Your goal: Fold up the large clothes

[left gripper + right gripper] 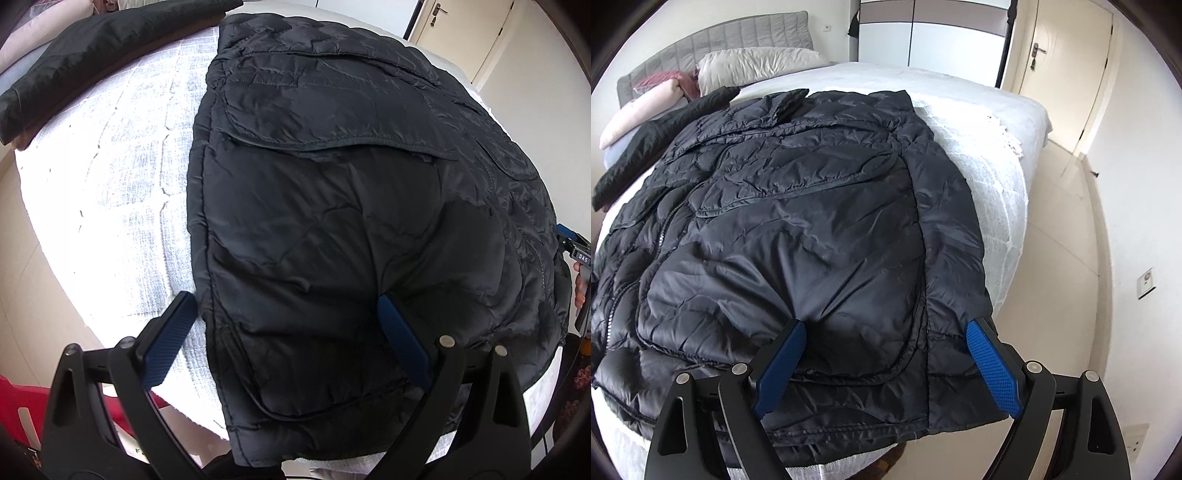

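A black puffer jacket [783, 229] lies spread flat on a bed [990, 122], its bottom hem hanging just over the near edge. The right gripper [886, 336] points down at that hem with its jaws spread wide; the blue pads [993, 369] stand on either side of the jacket's near corner, one pushing a dent into the padding, the other at the side edge, and nothing is pinched between them. Ahead of it the zip runs up the jacket on its left side, and beyond the collar sit pillows [757, 66] and folded blankets by the headboard.

The left gripper [288, 310] is likewise spread wide over the opposite hem corner: one pad rests just off the jacket's edge on the white bedspread [122, 147], the other presses into the padding. Far ahead to its left lies a second dark garment [74, 62]. Off to its right, at the jacket's far edge, part of the other tool shows
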`<control>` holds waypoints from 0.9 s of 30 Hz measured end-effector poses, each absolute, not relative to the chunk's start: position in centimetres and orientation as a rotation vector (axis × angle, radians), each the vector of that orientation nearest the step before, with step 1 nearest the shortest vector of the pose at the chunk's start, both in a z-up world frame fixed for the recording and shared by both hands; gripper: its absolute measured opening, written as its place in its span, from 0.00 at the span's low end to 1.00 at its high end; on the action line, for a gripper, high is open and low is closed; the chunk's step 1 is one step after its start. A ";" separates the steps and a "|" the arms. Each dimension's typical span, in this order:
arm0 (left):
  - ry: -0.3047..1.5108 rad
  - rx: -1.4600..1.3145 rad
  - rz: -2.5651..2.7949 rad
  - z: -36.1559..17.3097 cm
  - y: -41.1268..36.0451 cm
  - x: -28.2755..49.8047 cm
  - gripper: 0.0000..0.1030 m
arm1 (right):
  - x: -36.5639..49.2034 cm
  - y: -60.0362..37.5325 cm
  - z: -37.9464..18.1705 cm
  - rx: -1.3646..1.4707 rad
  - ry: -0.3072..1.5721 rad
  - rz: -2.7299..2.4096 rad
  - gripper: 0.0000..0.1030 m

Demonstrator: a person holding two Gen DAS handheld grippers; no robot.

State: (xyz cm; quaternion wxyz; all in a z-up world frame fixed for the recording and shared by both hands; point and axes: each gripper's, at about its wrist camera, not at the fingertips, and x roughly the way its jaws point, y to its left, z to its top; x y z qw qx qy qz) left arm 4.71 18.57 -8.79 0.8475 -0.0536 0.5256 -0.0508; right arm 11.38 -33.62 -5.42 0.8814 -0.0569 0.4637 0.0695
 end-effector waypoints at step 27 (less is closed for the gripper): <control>1.079 -0.484 -0.263 -8.4 23.5 1.5 0.87 | 12.6 -47.0 -11.1 0.843 1.098 0.331 0.87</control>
